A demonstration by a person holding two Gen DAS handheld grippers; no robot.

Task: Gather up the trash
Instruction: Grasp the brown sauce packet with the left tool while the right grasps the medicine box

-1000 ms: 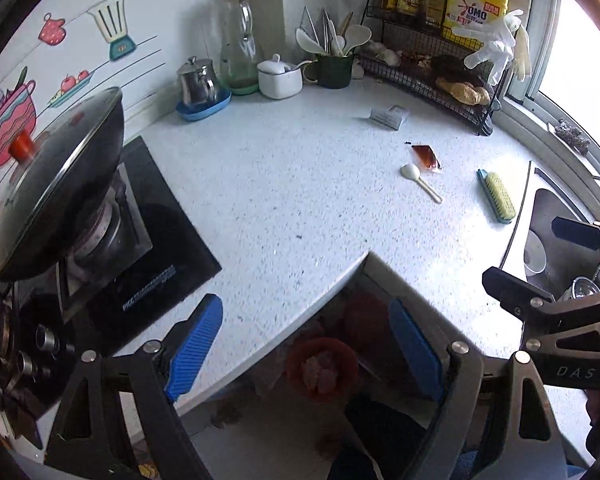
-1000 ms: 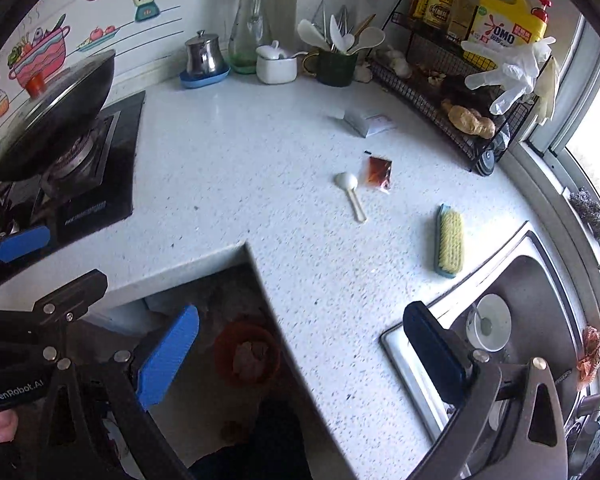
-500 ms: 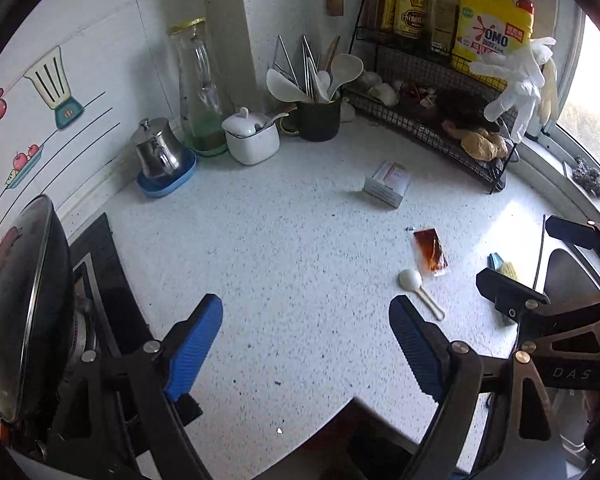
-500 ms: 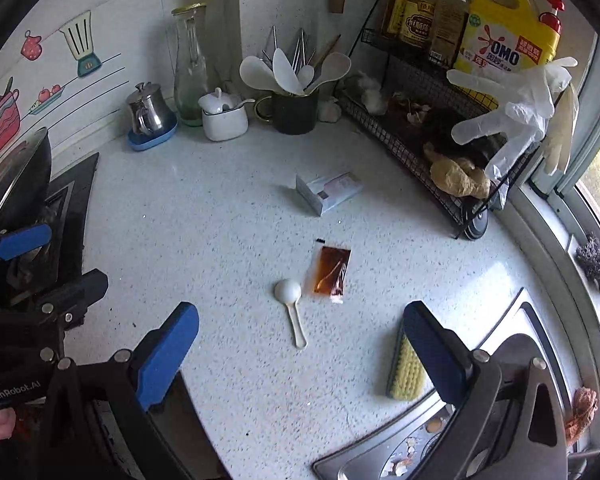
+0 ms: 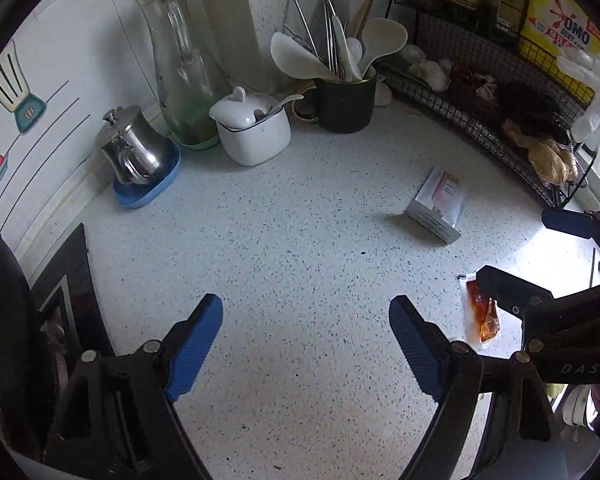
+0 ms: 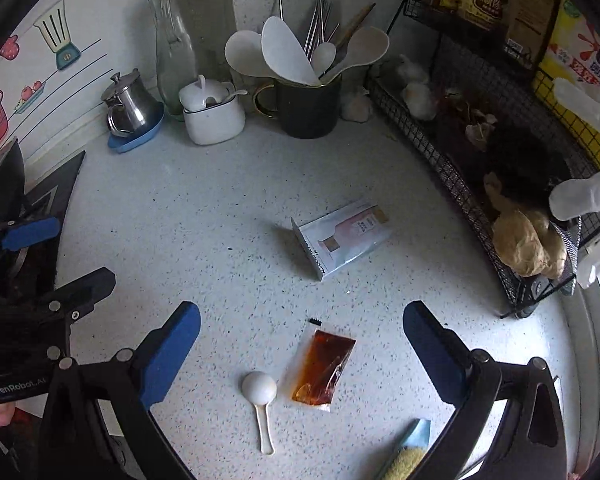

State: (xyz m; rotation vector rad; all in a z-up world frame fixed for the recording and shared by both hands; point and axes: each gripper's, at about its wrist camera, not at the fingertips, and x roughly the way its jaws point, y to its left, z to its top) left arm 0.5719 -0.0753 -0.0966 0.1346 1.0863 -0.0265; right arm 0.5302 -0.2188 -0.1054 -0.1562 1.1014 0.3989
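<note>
Broadly, the speckled countertop [image 6: 204,200] leaves open room around the trash; the wire rack [image 6: 452,160] bounds it to the right. A small carton [image 6: 342,236] lies flat beyond the sauce packet [image 6: 323,368], well apart from it. That packet, long axis running away from the camera, sits between the right gripper [image 6: 300,348] fingers, spread wide and empty; a white spoon [image 6: 260,392] lies just beside the packet's left. The left gripper [image 5: 306,324], also wide and empty, is farther, with the packet off to its right.

Left hand-held gripper [image 5: 306,340], right hand-held gripper [image 6: 302,354]: black frames, silver screws, blue ribbed pads [image 6: 432,346]; "DAS"/"GenRobot.AI" markings.
</note>
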